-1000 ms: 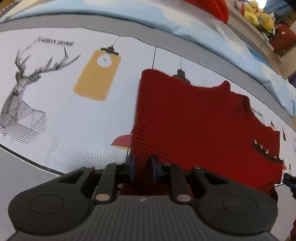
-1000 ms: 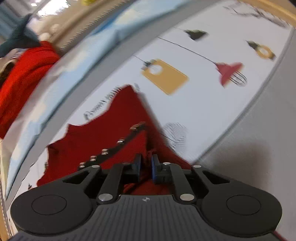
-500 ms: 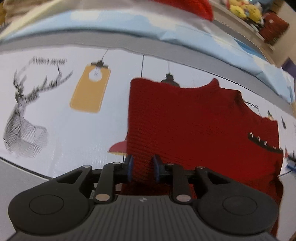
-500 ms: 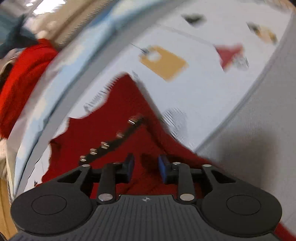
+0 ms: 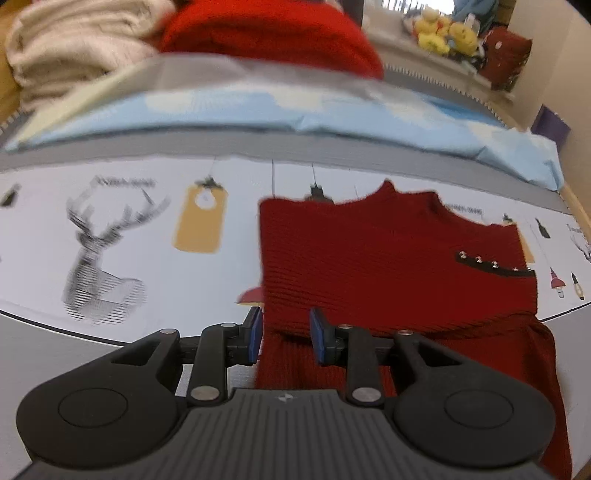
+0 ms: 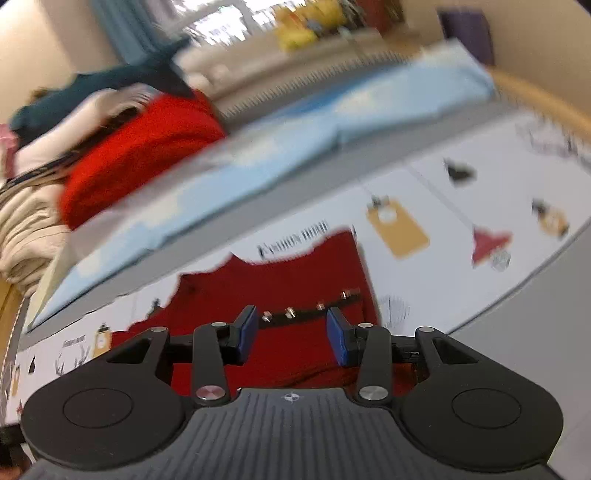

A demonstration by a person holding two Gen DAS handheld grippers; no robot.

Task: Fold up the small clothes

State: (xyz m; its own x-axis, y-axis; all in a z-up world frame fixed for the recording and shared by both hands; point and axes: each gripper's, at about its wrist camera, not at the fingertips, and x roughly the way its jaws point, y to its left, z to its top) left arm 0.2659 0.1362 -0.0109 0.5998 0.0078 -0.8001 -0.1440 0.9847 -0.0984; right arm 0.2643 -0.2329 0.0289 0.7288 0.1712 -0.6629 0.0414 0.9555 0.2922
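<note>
A dark red knitted garment lies flat on the white printed mat, with a black studded strip near its right side. My left gripper hangs above the garment's near left edge. Its jaws are opening, and the cloth shows in the gap below without either pad pressing it. In the right wrist view the same garment and studded strip lie under my right gripper. That gripper's jaws are opening too, and nothing is held between them.
Behind the mat runs a light blue sheet. Beyond it is a pile of clothes: a cream knit, a bright red garment and a teal one. Yellow plush toys sit at the far right.
Both grippers were shut on the garment's near edge, then let go and opened. Both have lifted and drawn back, so more of the room shows. The garment stays on the mat.
</note>
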